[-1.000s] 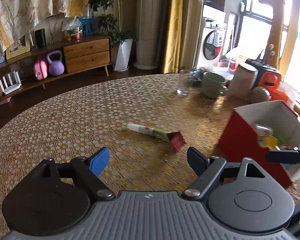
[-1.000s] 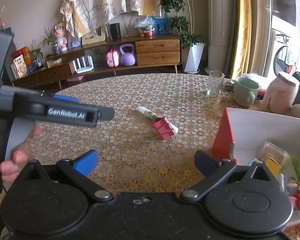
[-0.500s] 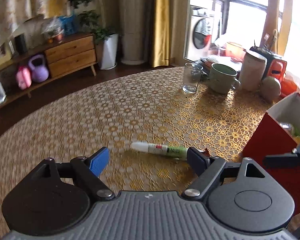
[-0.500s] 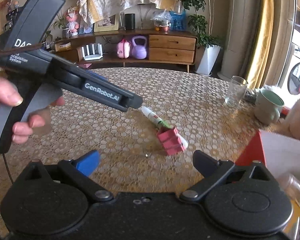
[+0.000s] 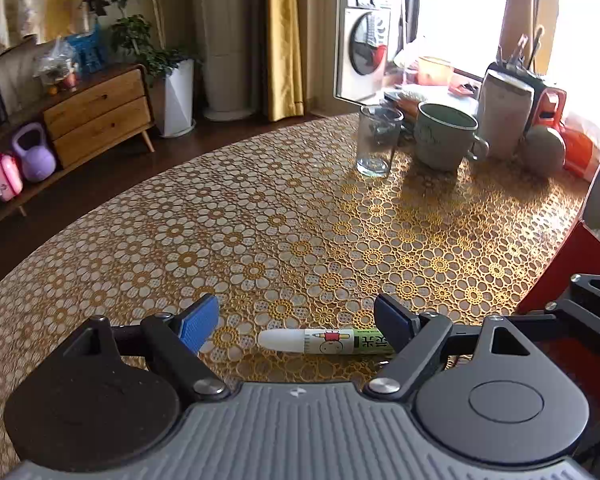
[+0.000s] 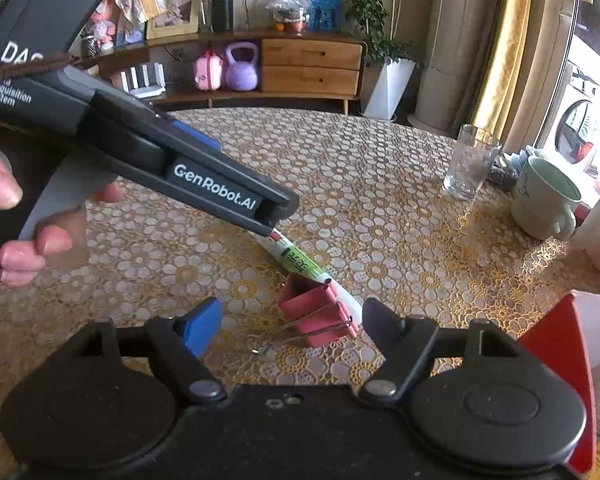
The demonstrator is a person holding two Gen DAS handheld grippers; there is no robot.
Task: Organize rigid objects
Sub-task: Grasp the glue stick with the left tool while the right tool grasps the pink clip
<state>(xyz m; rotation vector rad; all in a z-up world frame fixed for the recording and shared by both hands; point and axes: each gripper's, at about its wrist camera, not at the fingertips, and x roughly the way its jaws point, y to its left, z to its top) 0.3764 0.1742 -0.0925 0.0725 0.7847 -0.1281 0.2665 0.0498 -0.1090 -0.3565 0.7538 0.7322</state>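
A white and green glue stick (image 5: 324, 341) lies on the patterned table; it also shows in the right wrist view (image 6: 300, 258). My left gripper (image 5: 296, 320) is open, its jaws on either side of the glue stick, with the white cap between them. In the right wrist view the left gripper (image 6: 272, 220) hangs over the stick's near end. A pink binder clip (image 6: 318, 310) lies against the stick's other end. My right gripper (image 6: 290, 322) is open and empty, just in front of the clip. A red box (image 6: 560, 344) with a white inside stands at the right.
A glass (image 5: 376, 140), a green mug (image 5: 444, 136), a pale jar (image 5: 504, 116) and other items stand at the table's far right. The red box (image 5: 572, 268) is close to my left gripper's right side. Its inside holds small objects.
My left gripper has moved forward and down, so the glue stick now lies between its jaws. My right gripper has moved closer to the binder clip. Both stay open.
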